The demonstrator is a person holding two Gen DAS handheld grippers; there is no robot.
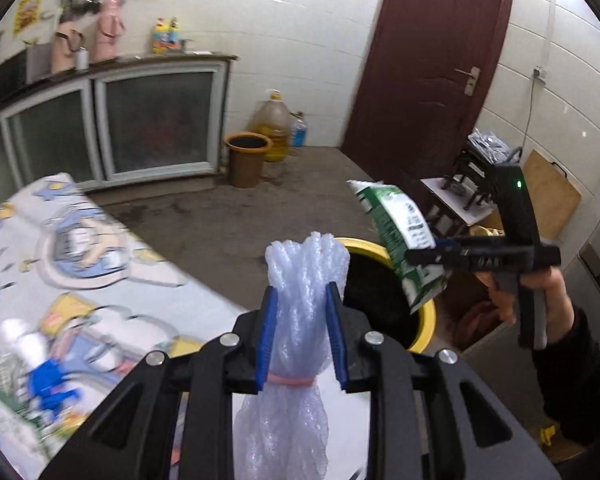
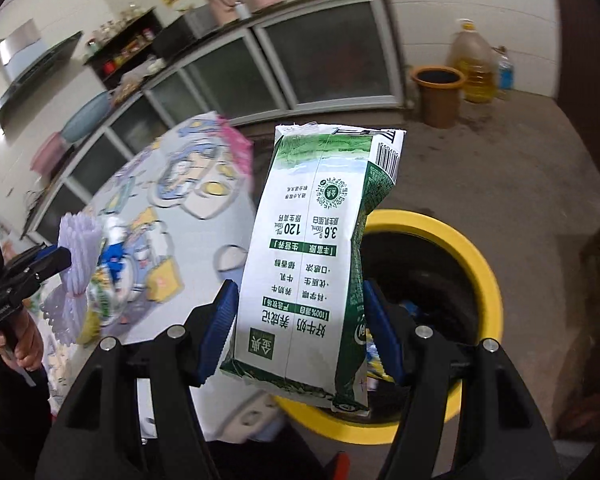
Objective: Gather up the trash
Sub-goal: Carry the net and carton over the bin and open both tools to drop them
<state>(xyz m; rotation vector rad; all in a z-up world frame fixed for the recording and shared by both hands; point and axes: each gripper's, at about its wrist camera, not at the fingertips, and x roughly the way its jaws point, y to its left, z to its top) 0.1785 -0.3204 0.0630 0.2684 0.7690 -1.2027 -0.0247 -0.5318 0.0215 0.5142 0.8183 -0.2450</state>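
My left gripper [image 1: 302, 292] is shut on a roll of clear bubble wrap [image 1: 306, 268] tied with a pink rubber band, held at the near rim of a yellow-rimmed trash bin [image 1: 426, 322]. My right gripper [image 2: 300, 300] is shut on a green-and-white milk carton [image 2: 312, 256], upside down, over the same yellow bin [image 2: 472, 264], which holds some wrappers. In the left wrist view the milk carton [image 1: 400, 228] hangs above the bin's far side in the right gripper [image 1: 424, 258]. In the right wrist view the left gripper [image 2: 66, 260] with the bubble wrap [image 2: 76, 256] shows at the left.
A table with a cartoon-print cloth [image 1: 80, 264] stands left of the bin, with packaging on it. A brown bucket [image 1: 246, 158] and oil bottles [image 1: 274, 126] stand by the cabinet wall. A dark red door [image 1: 432, 60] and a low stand [image 1: 460, 196] lie behind the bin.
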